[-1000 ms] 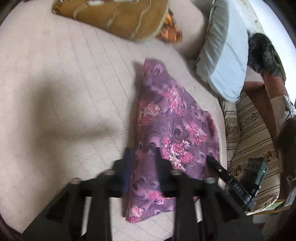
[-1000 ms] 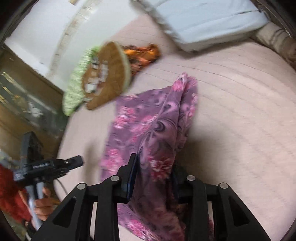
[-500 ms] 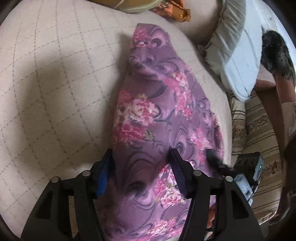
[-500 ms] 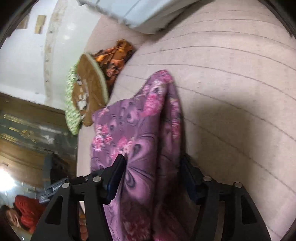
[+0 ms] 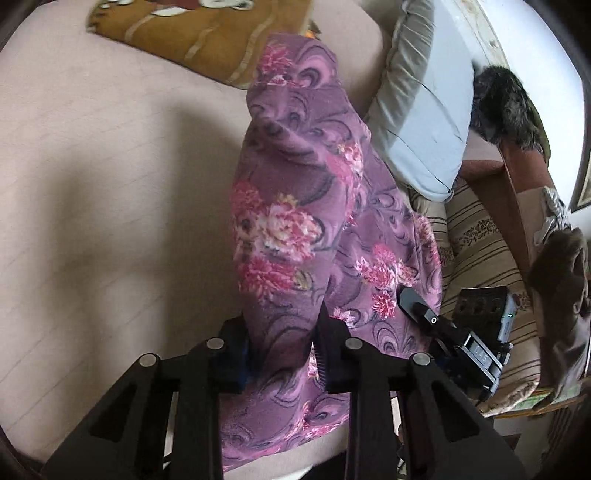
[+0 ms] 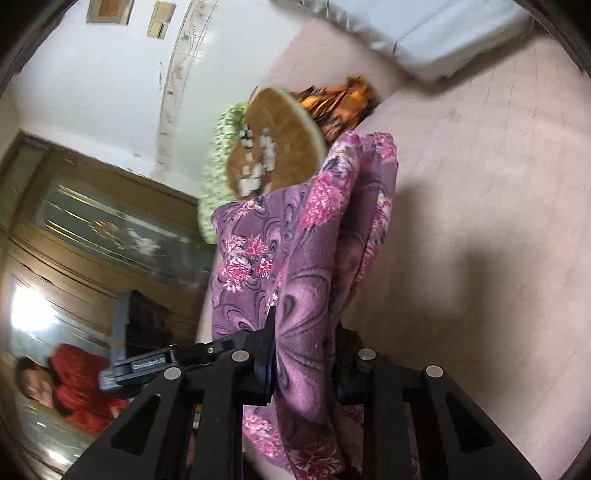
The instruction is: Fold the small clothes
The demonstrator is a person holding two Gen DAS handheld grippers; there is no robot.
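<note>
The purple floral garment (image 5: pixel 295 229) is being held bunched above the bed (image 5: pixel 92 184), its long axis running away from both cameras. It is being pinched by the left gripper (image 5: pixel 282 347) and right gripper (image 6: pixel 304 363), whose jaws have just been closing.

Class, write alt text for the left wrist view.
The left claw pinches a purple floral cloth, lifted over a beige quilted bed. The right claw grips the cloth's other side; a brown cushion and grey pillow lie beyond.

garment (image 5: pixel 295 229) on bed (image 5: pixel 110 184); cushion (image 5: pixel 207 33) behind, pillow (image 5: pixel 424 110) right
</note>
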